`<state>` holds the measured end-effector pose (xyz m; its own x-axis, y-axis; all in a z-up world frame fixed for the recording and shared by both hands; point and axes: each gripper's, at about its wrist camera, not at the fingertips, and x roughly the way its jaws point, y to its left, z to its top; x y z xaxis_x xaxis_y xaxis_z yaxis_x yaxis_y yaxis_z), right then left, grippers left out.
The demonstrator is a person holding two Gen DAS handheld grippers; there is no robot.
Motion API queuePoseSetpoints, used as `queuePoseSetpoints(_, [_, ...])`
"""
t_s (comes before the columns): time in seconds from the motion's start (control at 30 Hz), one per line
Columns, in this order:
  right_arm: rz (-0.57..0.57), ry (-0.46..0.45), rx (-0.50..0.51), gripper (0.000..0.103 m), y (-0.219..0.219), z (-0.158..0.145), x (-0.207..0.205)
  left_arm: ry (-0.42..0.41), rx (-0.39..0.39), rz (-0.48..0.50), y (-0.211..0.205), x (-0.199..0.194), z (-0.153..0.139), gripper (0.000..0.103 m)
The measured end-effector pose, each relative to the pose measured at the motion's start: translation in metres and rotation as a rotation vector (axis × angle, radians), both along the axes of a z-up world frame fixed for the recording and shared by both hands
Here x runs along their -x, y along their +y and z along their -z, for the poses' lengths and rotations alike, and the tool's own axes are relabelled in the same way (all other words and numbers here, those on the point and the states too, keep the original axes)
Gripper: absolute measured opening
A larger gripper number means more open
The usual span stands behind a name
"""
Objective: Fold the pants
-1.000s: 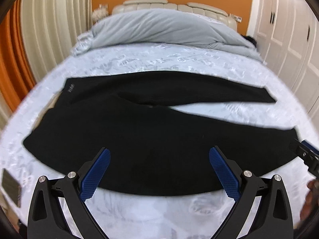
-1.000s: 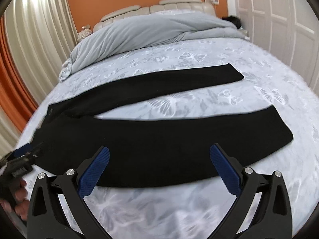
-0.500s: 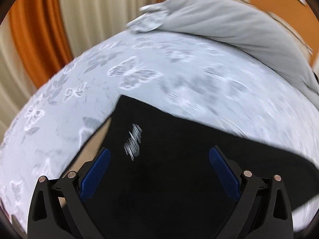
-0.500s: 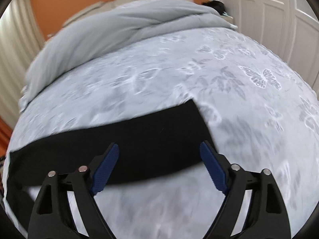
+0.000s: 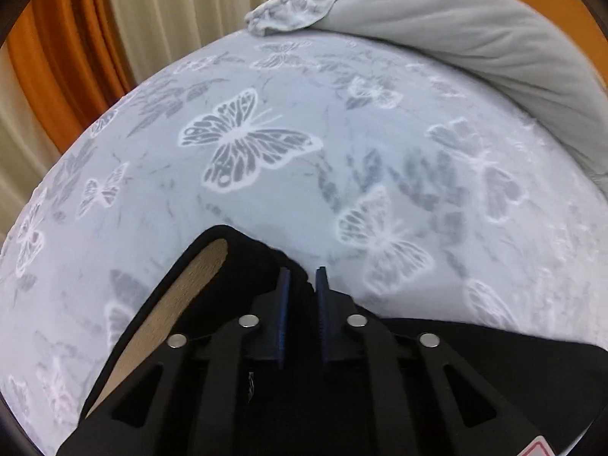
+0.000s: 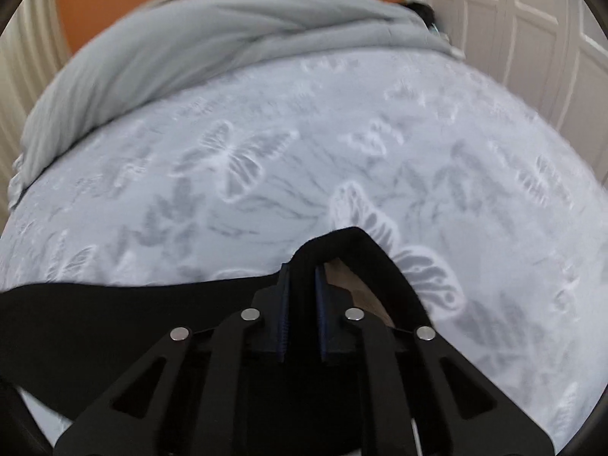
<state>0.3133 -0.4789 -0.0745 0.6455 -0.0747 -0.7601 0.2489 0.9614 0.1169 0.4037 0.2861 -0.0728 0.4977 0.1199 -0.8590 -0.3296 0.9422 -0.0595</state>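
The bed [image 5: 266,197], spread with a butterfly-print sheet, carries the black pants [image 6: 114,315], which lie across it side to side with the grey duvet [image 5: 475,38] heaped beyond them. Their long axis runs from one hand to the other: the left gripper [image 5: 303,277] sits at the waistband corner, where the tan lining [image 5: 182,296] shows, and the right gripper [image 6: 303,273] at a leg's hem. Both have just been closing, and in each view the fingers stand nearly together, clamped on a raised fold of black cloth. Each hand is nearest its own end, so the coming fold likely means carrying both ends the same way across the bed
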Motion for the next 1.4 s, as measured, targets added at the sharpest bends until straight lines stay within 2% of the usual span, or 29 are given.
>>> queuePoseSetpoints(0.07, [-0.016, -0.049, -0.001, 0.010, 0.004, -0.024, 0.018, -0.040, 0.023, 0.016, 0.001, 0.015, -0.017, 0.007])
queuePoseSetpoints(0.17, [-0.065, -0.153, -0.010, 0.010, 0.011, -0.072, 0.065, -0.133, 0.081, 0.053, 0.005, 0.062, -0.062, 0.007])
queuePoseSetpoints(0.23, [-0.110, -0.225, -0.002, 0.008, 0.019, -0.106, 0.109, -0.175, 0.095, 0.086, 0.003, 0.091, -0.088, 0.007])
queuePoseSetpoints(0.33, [-0.165, -0.276, 0.007, 0.006, 0.024, -0.140, 0.170, -0.220, 0.118, 0.156, 0.002, 0.152, -0.121, 0.007])
queuePoseSetpoints(0.4, [-0.183, -0.270, 0.009, 0.006, 0.026, -0.147, 0.205, -0.224, 0.132, 0.185, 0.003, 0.188, -0.129, 0.007])
queuePoseSetpoints(0.47, [-0.192, -0.216, 0.026, 0.006, 0.027, -0.137, 0.238, -0.196, 0.127, 0.205, 0.005, 0.226, -0.124, 0.007])
queuePoseSetpoints(0.6, [-0.167, -0.115, -0.013, 0.007, 0.026, -0.097, 0.295, -0.099, 0.112, 0.182, 0.015, 0.270, -0.087, 0.008])
queuePoseSetpoints(0.63, [-0.160, -0.093, -0.025, 0.007, 0.025, -0.086, 0.305, -0.071, 0.130, 0.166, 0.019, 0.279, -0.074, 0.008])
queuePoseSetpoints(0.73, [-0.122, 0.002, -0.002, 0.013, 0.028, -0.053, 0.332, -0.007, 0.205, 0.066, 0.028, 0.299, -0.044, 0.020])
queuePoseSetpoints(0.77, [-0.100, 0.005, -0.003, 0.015, 0.028, -0.050, 0.338, -0.011, 0.230, 0.023, 0.030, 0.302, -0.041, 0.030])
queuePoseSetpoints(0.8, [-0.073, -0.001, -0.010, 0.021, 0.026, -0.050, 0.346, -0.026, 0.256, 0.000, 0.030, 0.306, -0.040, 0.044])
queuePoseSetpoints(0.83, [-0.042, -0.020, -0.016, 0.030, 0.025, -0.054, 0.356, -0.042, 0.291, -0.014, 0.028, 0.308, -0.042, 0.052])
queuePoseSetpoints(0.87, [-0.021, -0.042, -0.014, 0.034, 0.026, -0.060, 0.362, -0.055, 0.320, -0.023, 0.023, 0.310, -0.045, 0.065])
queuePoseSetpoints(0.9, [-0.007, -0.063, -0.016, 0.045, 0.027, -0.064, 0.368, -0.057, 0.336, -0.031, 0.020, 0.308, -0.046, 0.078])
queuePoseSetpoints(0.93, [0.007, -0.091, -0.036, 0.054, 0.028, -0.072, 0.373, -0.053, 0.350, -0.040, 0.014, 0.305, -0.046, 0.083])
queuePoseSetpoints(1.03, [0.030, -0.158, -0.200, 0.058, 0.034, -0.088, 0.380, -0.017, 0.405, -0.087, 0.004, 0.290, -0.033, 0.086])
queuePoseSetpoints(1.1, [0.012, -0.166, -0.289, 0.058, 0.046, -0.091, 0.373, 0.004, 0.486, -0.119, 0.005, 0.281, -0.018, 0.082])
queuePoseSetpoints(1.13, [0.002, -0.169, -0.339, 0.058, 0.053, -0.090, 0.369, 0.013, 0.532, -0.129, 0.005, 0.278, -0.011, 0.076])
queuePoseSetpoints(1.17, [-0.004, -0.163, -0.390, 0.058, 0.061, -0.086, 0.363, 0.021, 0.579, -0.143, 0.005, 0.274, -0.002, 0.049])
queuePoseSetpoints(1.2, [-0.012, -0.149, -0.428, 0.058, 0.067, -0.081, 0.357, 0.035, 0.652, -0.134, 0.003, 0.268, 0.010, 0.009])
queuePoseSetpoints(1.23, [-0.010, -0.133, -0.453, 0.058, 0.075, -0.072, 0.348, 0.042, 0.692, -0.127, 0.001, 0.267, 0.017, 0.001])
queuePoseSetpoints(1.27, [-0.003, -0.126, -0.451, 0.058, 0.080, -0.067, 0.345, 0.044, 0.724, -0.130, 0.001, 0.267, 0.022, 0.000])
queuePoseSetpoints(1.3, [0.004, -0.108, -0.437, 0.058, 0.085, -0.058, 0.338, 0.030, 0.714, -0.137, 0.002, 0.270, 0.023, 0.000])
queuePoseSetpoints(1.37, [0.036, -0.075, -0.409, 0.058, 0.086, -0.043, 0.329, -0.015, 0.636, -0.117, 0.007, 0.275, 0.009, 0.000])
queuePoseSetpoints(1.4, [0.059, -0.056, -0.427, 0.058, 0.083, -0.035, 0.324, -0.035, 0.614, -0.106, 0.011, 0.277, 0.000, 0.000])
